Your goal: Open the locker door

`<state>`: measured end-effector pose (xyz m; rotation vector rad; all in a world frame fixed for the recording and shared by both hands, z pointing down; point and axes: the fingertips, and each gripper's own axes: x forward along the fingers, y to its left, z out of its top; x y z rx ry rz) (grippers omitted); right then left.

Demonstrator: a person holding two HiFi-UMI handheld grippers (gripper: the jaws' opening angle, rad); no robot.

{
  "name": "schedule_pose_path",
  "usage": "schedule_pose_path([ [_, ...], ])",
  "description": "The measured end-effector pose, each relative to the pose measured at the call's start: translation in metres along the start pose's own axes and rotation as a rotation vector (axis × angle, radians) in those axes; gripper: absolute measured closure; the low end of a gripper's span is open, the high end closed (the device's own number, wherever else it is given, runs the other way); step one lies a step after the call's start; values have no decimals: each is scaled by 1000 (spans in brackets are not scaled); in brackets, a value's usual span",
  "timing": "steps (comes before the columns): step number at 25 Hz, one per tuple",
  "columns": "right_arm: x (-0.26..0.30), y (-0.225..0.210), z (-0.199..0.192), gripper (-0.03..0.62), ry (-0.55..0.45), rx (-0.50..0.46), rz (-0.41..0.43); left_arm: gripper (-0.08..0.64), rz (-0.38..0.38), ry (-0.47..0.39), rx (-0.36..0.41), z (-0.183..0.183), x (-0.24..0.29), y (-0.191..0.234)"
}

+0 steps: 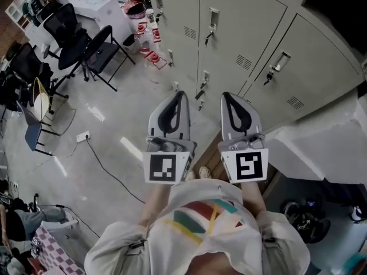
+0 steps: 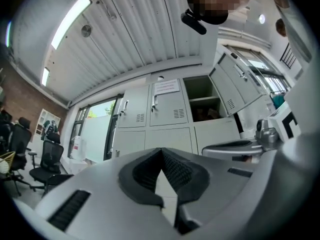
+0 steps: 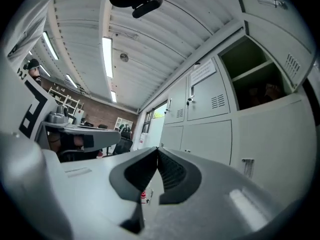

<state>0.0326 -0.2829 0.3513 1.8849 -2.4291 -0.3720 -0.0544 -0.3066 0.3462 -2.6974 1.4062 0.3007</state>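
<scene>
Jaws pressed together and empty on both left gripper [image 1: 182, 94] and right gripper [image 1: 225, 95], well short of the closed locker door [image 1: 241, 30] ahead. Likely to knock or slip off its handle [image 1: 213, 20] unless opened first. Off to one side, open locker [image 2: 202, 100], with dim, unidentifiable contents.

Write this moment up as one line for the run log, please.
left tongs: shut, empty | right tongs: shut, empty | grey metal lockers: ahead, untouched | one upper locker compartment: open
</scene>
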Motion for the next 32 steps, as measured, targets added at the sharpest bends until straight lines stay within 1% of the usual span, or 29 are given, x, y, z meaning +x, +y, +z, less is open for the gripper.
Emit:
schedule_pose_path([
  [6,8,20,-12,588,30,14,58,546,58,43,7,-10,-7,13],
  [10,8,25,-13,588,39,1,66,545,72,49,6,-11,-9,15],
  [13,5,27,-11,588,37,11,68,546,88,66,5,-10,-11,15],
  [15,3,28,-10,588,38,17,69,546,83,65,2,-9,-12,13],
  [18,0,28,-9,588,33,24,72,545,93,78,-26,-11,-14,12],
  [20,0,28,-9,588,29,29,74,545,101,85,-17,-12,-15,13],
  [25,-2,28,-10,588,31,28,81,545,87,41,-9,-11,-17,10],
  [29,-2,27,-10,588,25,26,81,546,107,59,-20,-10,-17,13],
  [32,-2,24,-12,588,28,31,80,546,107,56,-31,-10,-16,13],
])
